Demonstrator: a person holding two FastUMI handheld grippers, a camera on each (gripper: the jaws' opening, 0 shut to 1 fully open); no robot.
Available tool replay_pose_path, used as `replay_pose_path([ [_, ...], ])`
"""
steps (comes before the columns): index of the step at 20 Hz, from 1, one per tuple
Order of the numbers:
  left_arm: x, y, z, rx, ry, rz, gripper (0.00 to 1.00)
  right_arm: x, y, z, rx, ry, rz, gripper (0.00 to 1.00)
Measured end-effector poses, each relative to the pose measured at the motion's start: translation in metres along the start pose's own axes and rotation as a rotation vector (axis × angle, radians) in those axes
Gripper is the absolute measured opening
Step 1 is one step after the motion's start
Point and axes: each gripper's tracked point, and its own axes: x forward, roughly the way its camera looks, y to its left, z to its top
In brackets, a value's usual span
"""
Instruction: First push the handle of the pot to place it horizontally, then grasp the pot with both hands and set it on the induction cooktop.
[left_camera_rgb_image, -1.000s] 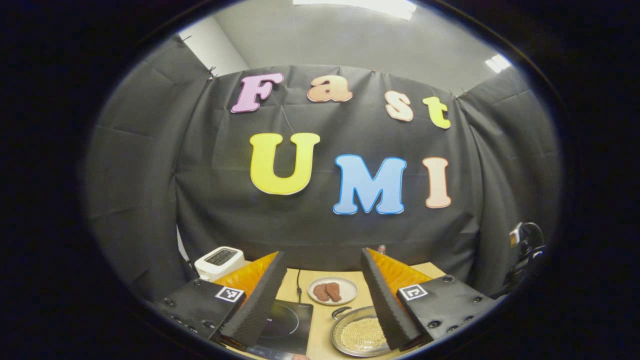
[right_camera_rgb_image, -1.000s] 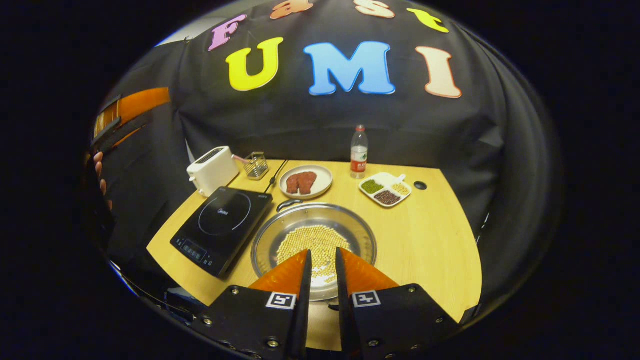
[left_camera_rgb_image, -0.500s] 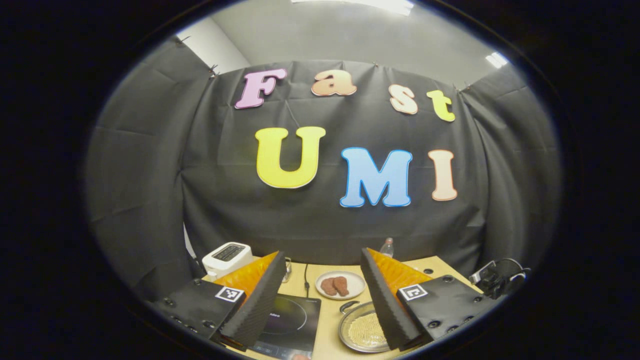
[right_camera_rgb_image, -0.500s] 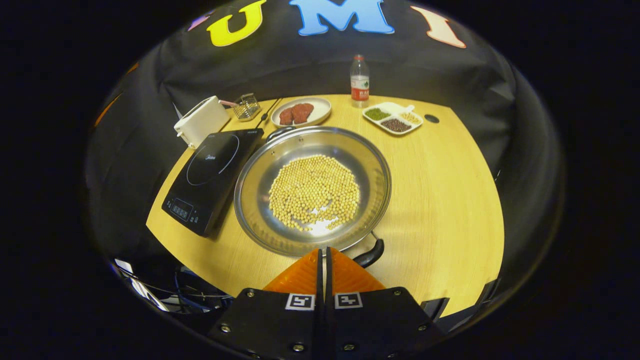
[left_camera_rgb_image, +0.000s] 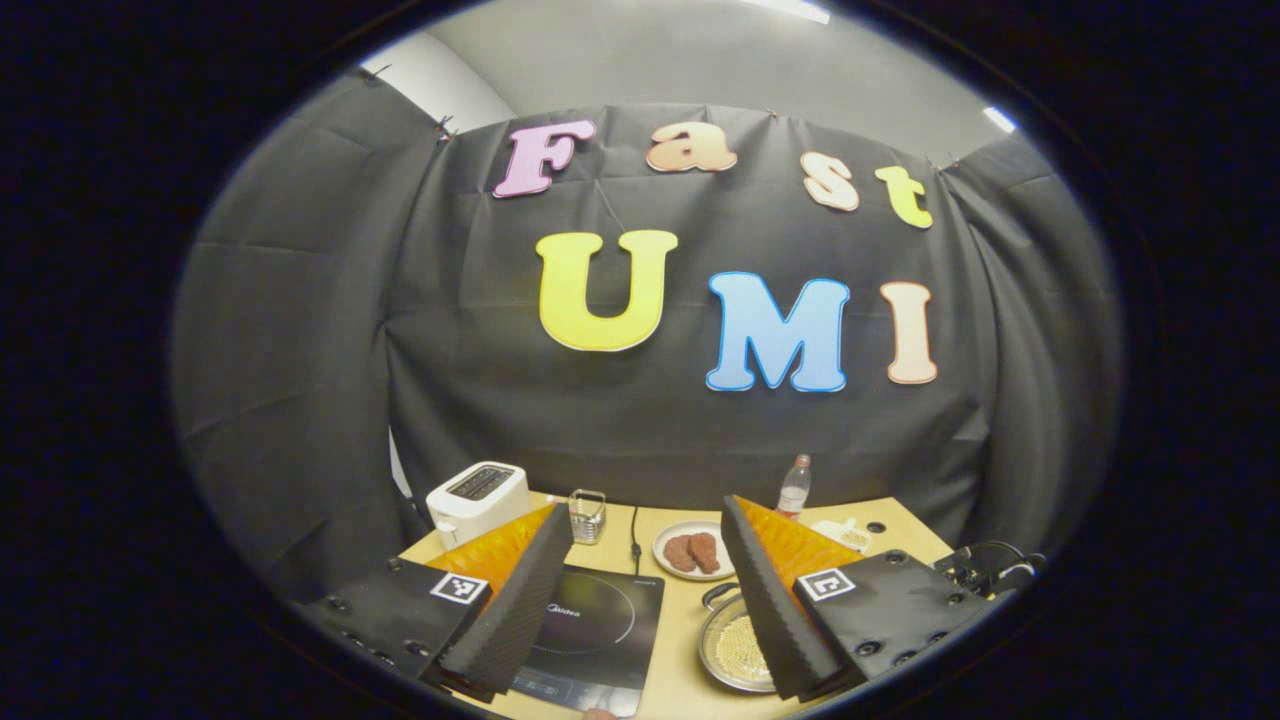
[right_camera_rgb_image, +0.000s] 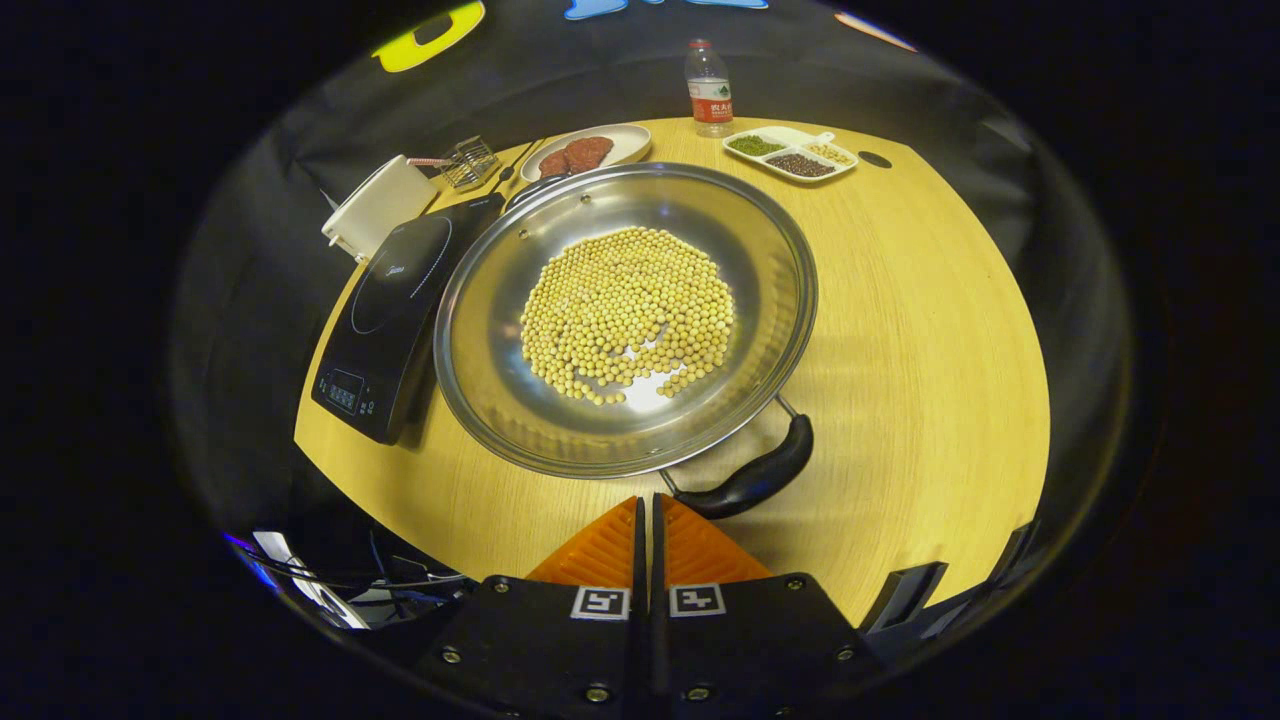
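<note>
Wooden table (right_camera_rgb_image: 900, 330) carries the pot (right_camera_rgb_image: 625, 320) of beans, just right of the black cooktop (right_camera_rgb_image: 395, 300) and touching its edge. Over the last second the right gripper (right_camera_rgb_image: 648, 520) has dropped toward the table and pressed its fingers together, empty, and now sits just short of the near black handle (right_camera_rgb_image: 755, 478). That suits the opening push. The left gripper (left_camera_rgb_image: 645, 580) hangs high, fingers wide apart, holding nothing.
</note>
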Motion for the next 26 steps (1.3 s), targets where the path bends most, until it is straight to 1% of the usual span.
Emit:
replay_pose_path([
  [2, -0.003, 0.003, -0.002, 0.003, 0.004, 0.01, 0.95, 0.007, 0.001, 0.0, 0.004, 0.003, 0.006, 0.0],
  [5, -0.006, 0.007, 0.001, 0.005, -0.001, 0.02, 0.98, 0.015, 0.003, 0.003, 0.002, -0.004, 0.0, 0.0],
  [6, -0.006, 0.007, 0.002, 0.006, -0.002, 0.023, 0.96, 0.017, 0.002, 0.005, -0.004, -0.008, -0.009, 0.0],
  [9, -0.006, 0.01, 0.002, 0.004, -0.005, 0.034, 0.96, 0.018, -0.007, 0.013, -0.01, -0.027, -0.048, 0.0],
  [11, -0.003, 0.009, 0.001, 0.002, -0.004, 0.035, 0.96, 0.018, -0.023, 0.015, -0.027, -0.036, -0.089, 0.0],
  [13, -0.002, 0.006, 0.0, 0.0, 0.0, 0.026, 0.95, 0.016, -0.037, 0.015, -0.033, -0.038, -0.122, 0.01],
  [16, 0.001, -0.001, -0.001, 0.008, -0.005, 0.012, 0.99, 0.015, -0.055, 0.021, -0.032, -0.051, -0.165, 0.01],
  [17, 0.002, -0.003, -0.004, 0.007, -0.002, 0.007, 0.95, 0.015, -0.061, 0.023, -0.042, -0.06, -0.181, 0.01],
  [20, 0.005, -0.011, -0.004, 0.013, 0.004, -0.014, 0.95, 0.012, -0.078, 0.033, -0.069, -0.076, -0.227, 0.01],
  [23, 0.004, -0.021, 0.002, 0.006, -0.017, -0.053, 0.95, 0.012, -0.089, 0.039, -0.095, -0.08, -0.244, 0.0],
  [26, 0.005, -0.022, 0.006, 0.003, -0.023, -0.061, 0.96, 0.011, -0.101, 0.048, -0.142, -0.082, -0.267, 0.0],
])
